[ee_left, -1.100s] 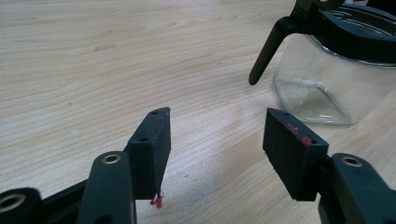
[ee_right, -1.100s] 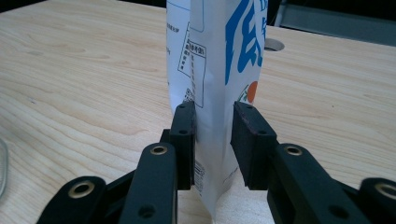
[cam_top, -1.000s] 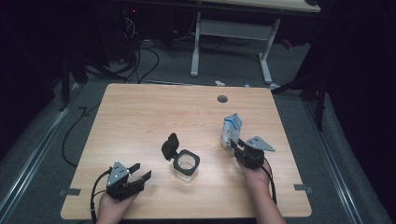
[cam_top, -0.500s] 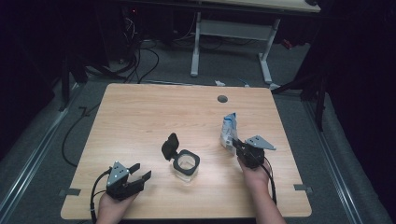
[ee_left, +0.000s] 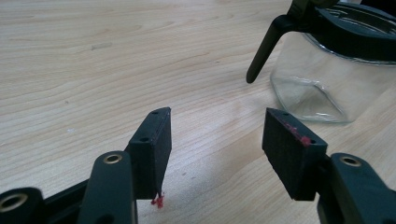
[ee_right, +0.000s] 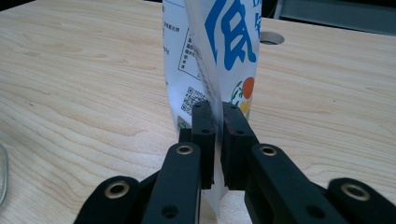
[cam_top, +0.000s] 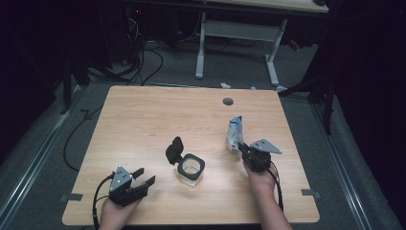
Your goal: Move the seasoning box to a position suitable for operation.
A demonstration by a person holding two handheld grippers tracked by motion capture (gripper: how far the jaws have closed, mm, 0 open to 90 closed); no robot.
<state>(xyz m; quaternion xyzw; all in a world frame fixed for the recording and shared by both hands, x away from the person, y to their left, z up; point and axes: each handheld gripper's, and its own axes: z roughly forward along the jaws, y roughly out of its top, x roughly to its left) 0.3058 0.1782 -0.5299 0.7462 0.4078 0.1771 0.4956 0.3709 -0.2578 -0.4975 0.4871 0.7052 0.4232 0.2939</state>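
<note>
One wooden table [cam_top: 143,120] carries everything, with a single round cable hole [cam_top: 228,101] near its far edge. On it stand two loose things. The larger is one clear glass jar [cam_top: 191,168] near the middle, a black collar round its mouth and its black hinged lid [cam_top: 174,149] flipped up on the left side; in the left gripper view the jar [ee_left: 327,79] sits far right of the jaws. The smaller is one white and blue pouch [cam_top: 234,134], upright on the right half of the table, to the right of the jar and apart from it.

There are two grippers, one in each hand. The right gripper [cam_top: 240,148], just near of the pouch, has just been closing its jaws, and in the right gripper view the right gripper [ee_right: 218,126] pinches the pouch's [ee_right: 224,51] back seam between nearly meeting pads. The left gripper [cam_top: 142,176] rests at the near left corner, jaws spread with nothing between them, well apart from the jar.
</note>
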